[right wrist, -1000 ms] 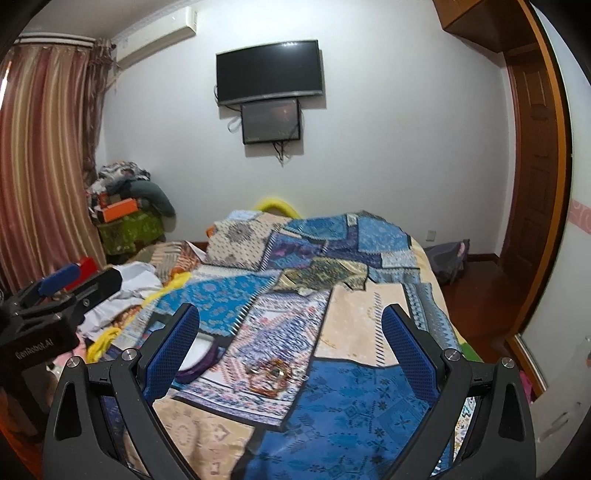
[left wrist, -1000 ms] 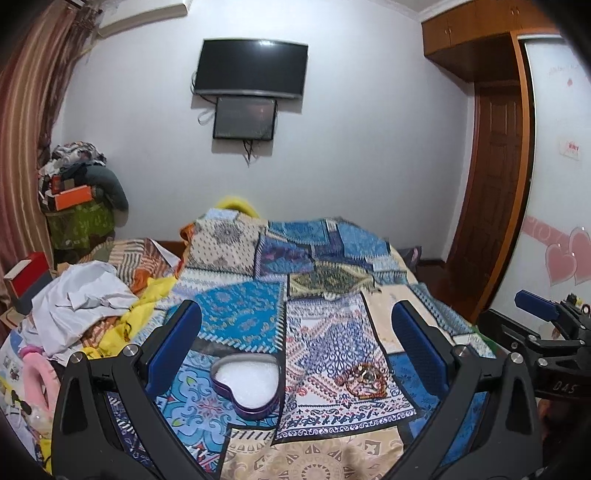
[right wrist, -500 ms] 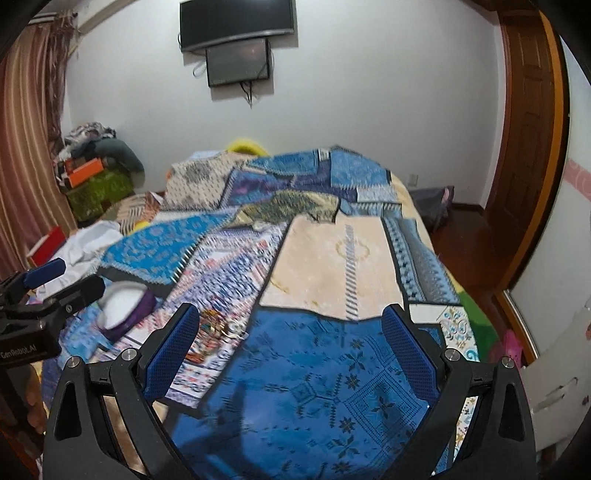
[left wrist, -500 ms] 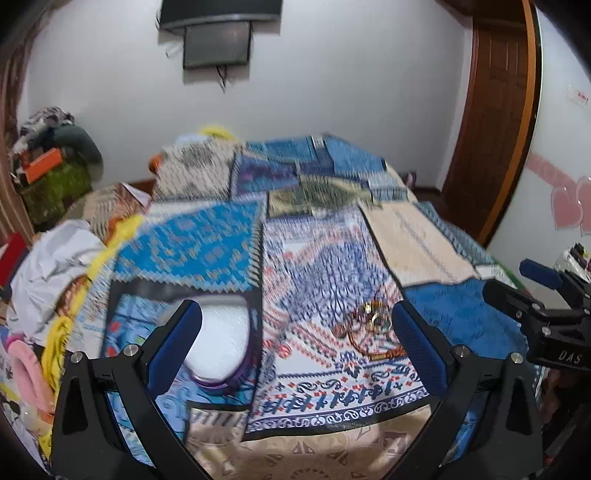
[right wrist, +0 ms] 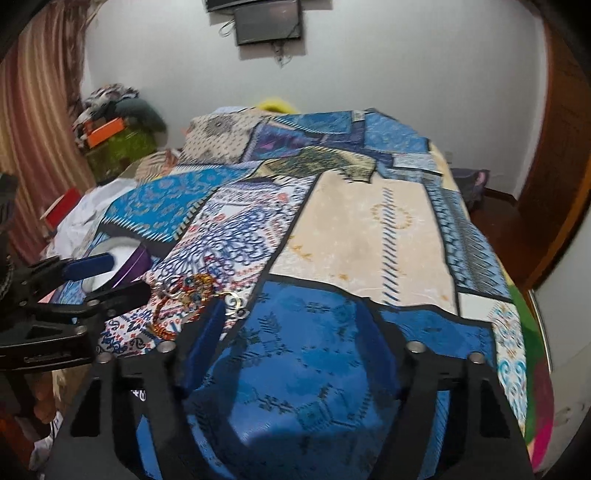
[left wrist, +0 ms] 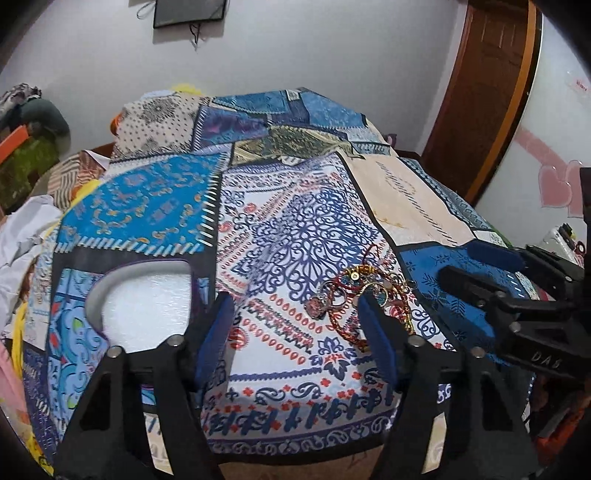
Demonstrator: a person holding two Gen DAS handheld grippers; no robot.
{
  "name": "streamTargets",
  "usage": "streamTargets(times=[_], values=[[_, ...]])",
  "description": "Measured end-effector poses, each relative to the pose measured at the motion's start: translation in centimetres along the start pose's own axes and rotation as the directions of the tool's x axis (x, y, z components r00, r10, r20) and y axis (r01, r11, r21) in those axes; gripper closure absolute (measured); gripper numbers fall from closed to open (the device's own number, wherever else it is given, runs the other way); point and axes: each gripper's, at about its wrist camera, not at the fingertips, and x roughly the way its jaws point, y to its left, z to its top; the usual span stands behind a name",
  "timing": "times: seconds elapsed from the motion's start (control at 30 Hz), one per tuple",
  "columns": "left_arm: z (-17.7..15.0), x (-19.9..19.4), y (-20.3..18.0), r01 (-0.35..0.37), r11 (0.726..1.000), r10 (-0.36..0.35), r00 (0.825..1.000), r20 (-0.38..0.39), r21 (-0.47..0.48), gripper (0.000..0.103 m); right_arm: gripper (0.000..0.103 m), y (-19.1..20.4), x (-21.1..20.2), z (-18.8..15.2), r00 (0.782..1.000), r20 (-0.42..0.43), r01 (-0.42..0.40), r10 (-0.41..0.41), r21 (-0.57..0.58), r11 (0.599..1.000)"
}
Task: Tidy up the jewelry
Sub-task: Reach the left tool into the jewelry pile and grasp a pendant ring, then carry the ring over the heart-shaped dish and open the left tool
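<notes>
A bed is covered by a patchwork bedspread (left wrist: 295,229) of blue, cream and white printed panels, seen in both wrist views. A wooden door (left wrist: 480,92) is seen at the right beside the white wall, and a dark wall-mounted screen (right wrist: 267,20) is fixed above the head of the bed. A heap of white cloth (left wrist: 18,236) is seen at the bed's left edge. A heart-shaped purple tin with a white lining (left wrist: 144,299) is set on the bedspread near the left gripper (left wrist: 295,339), whose blue-padded jaws are held apart with nothing between them. The right gripper (right wrist: 295,354) is likewise spread wide and empty above a blue panel. A tangled pile of jewelry (left wrist: 364,295), made up of red and gold bangles, rings and chains, is laid on the white-and-blue panel, well right of the tin and just behind the left gripper's right finger.
</notes>
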Motion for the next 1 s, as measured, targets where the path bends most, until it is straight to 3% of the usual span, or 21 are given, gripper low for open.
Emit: streamTargets(times=[0.27, 0.57, 0.77, 1.0], values=[[0.0, 1.2, -0.4, 0.048, 0.999, -0.048, 0.999, -0.023, 0.008, 0.065, 0.065, 1.3, 2.0, -0.2, 0.997, -0.06, -0.049, 0.046, -0.048, 0.998], [0.0, 1.6, -0.6, 0.076, 0.997, -0.076, 0.997, -0.02, 0.01, 0.085, 0.076, 1.3, 2.6, -0.2, 0.995, -0.078, -0.06, 0.056, -0.054, 0.997], [0.0, 1.4, -0.6, 0.083, 0.996, -0.083, 0.996, -0.016, 0.009, 0.088, 0.092, 2.0, 2.7, -0.2, 0.995, -0.084, -0.062, 0.054, -0.092, 0.994], [0.2, 0.0, -0.7, 0.085, 0.996, -0.085, 0.996, 0.015, 0.01, 0.088, 0.093, 1.9, 2.5, -0.1, 0.996, -0.079, -0.058, 0.052, -0.079, 0.995]])
